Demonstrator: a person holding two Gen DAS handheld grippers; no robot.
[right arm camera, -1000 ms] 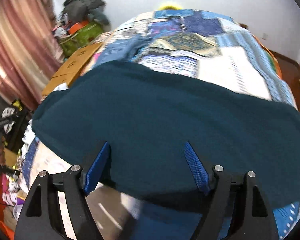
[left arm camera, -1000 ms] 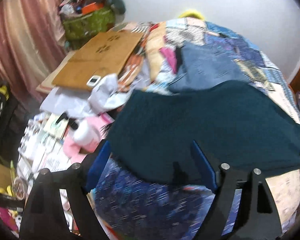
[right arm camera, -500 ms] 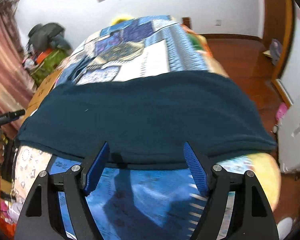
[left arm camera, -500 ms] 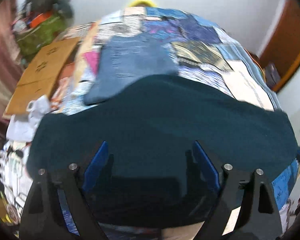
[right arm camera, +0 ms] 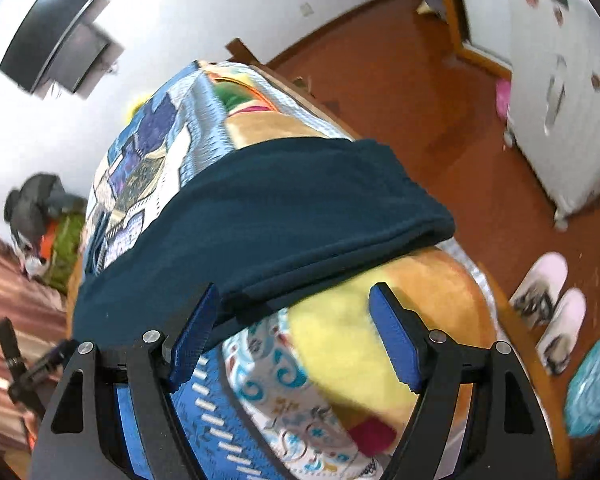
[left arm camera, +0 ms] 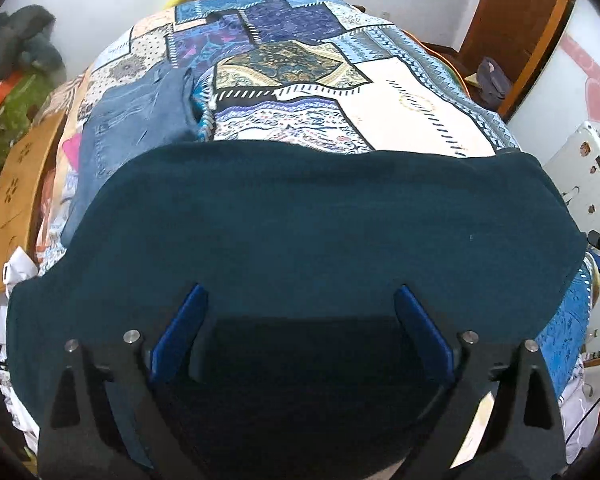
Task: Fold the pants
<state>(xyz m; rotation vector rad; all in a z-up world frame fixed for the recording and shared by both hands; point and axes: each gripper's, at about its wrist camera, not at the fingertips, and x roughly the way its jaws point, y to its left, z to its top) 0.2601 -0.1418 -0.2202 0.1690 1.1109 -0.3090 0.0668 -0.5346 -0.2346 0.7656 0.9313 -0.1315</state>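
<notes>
Currently my left gripper (left arm camera: pixel 298 312) has just opened wide above the teal pants (left arm camera: pixel 300 224) lying across the quilt (left arm camera: pixel 400 112); my right gripper (right arm camera: pixel 296 312) gapes empty at their end.

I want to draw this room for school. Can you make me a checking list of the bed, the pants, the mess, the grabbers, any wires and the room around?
Surface: bed with patchwork quilt.
Job's things: dark teal pants lying flat across the quilt, in layers at one end.
Clutter: folded jeans beyond the pants; cardboard beside the bed.
Grippers: left hand-held gripper open over the pants, jaws just widened; right hand-held gripper open at the pants' edge.
Cables: nothing seen.
Surroundings: slippers on wooden floor; wall screen.
</notes>
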